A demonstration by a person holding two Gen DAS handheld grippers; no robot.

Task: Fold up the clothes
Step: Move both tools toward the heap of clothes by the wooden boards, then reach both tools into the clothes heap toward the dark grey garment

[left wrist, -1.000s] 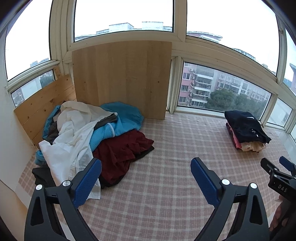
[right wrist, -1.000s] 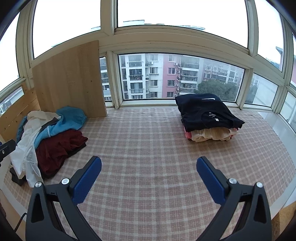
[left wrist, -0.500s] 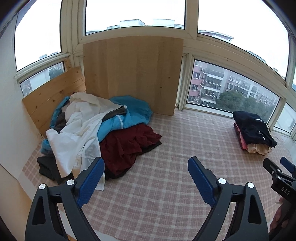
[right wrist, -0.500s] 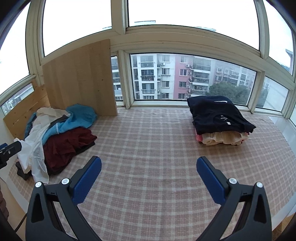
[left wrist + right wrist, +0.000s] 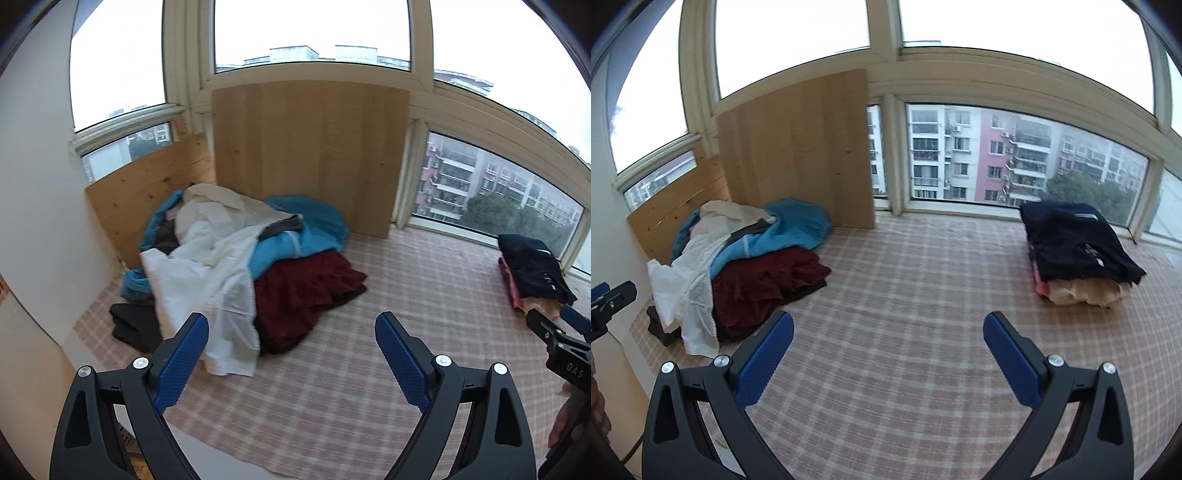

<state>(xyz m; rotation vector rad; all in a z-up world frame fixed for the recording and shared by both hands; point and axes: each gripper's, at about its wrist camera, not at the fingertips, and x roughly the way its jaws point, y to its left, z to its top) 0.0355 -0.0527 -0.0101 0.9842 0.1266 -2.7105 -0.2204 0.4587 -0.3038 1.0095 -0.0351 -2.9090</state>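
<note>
Between the blue-padded fingers of the left gripper (image 5: 291, 354) nothing is held: the jaws stand spread wide, and only the pink-and-white checked cloth (image 5: 332, 398) on the platform shows in the gap. The right gripper (image 5: 888, 354) is likewise fully released and touches nothing, hovering above the bare middle of the same cloth.

Outward to the left lies a loose heap of unfolded clothes (image 5: 236, 266): a crumpled white garment (image 5: 207, 277) draped over a turquoise jacket (image 5: 314, 232), a dark red garment (image 5: 306, 291) beside them, and a black piece (image 5: 133, 325) at the near edge. How many items lie beneath cannot be told, as the heap hides its lower layers. Well apart, to the right by the window, stands a neat stack of folded clothes (image 5: 1075, 254), with a navy garment (image 5: 1071, 240) on top.

Judged from this, the work is between garments, part folded and part outstanding. The left gripper faces the heap, with the white garment's hem nearest its fingers. The next move would call for closing on one edge and drawing a single piece clear onto the open cloth.
</note>
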